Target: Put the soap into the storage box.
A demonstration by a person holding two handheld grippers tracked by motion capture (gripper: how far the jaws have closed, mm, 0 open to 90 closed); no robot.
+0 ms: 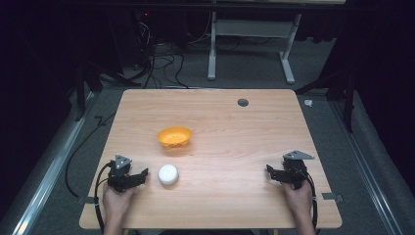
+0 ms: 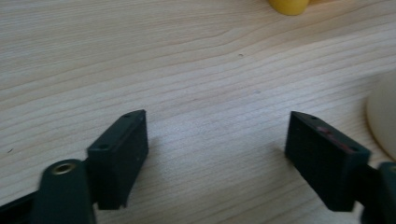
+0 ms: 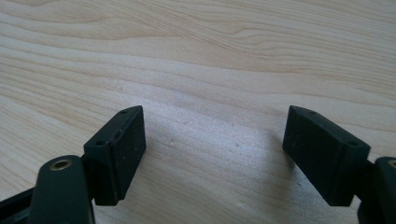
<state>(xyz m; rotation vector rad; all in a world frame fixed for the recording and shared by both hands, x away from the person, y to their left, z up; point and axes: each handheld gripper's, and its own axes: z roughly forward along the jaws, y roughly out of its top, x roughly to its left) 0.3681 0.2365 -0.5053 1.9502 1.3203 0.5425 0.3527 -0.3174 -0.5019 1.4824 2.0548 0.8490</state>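
In the lower left of the high view, a small white bowl (image 1: 168,174) sits upside down on the wooden counter (image 1: 230,132), just to the right of the left claw (image 1: 139,175) and apart from it. In the left gripper view the same white bowl (image 2: 384,119) shows as a pale curved edge at the right side of the frame, beside the right-hand jaw, with a strip of bare wood between them. The left claw (image 2: 217,140) stands wide open, its two black jaws far apart over bare wood and holding nothing.

Above the white bowl in the high view, nearer the middle of the frame, an orange bowl (image 1: 174,136) rests upright on the counter; its yellow-orange base (image 2: 288,6) peeks in at the top edge of the left gripper view.

At the lower right of the high view, the right claw (image 1: 275,175) is held in the person's right hand (image 1: 299,197), well apart from both bowls. In the right gripper view the right claw (image 3: 214,139) is likewise spread open, with wood grain alone between its jaws.

A small dark round grommet (image 1: 242,102) lies in the counter near its far edge.
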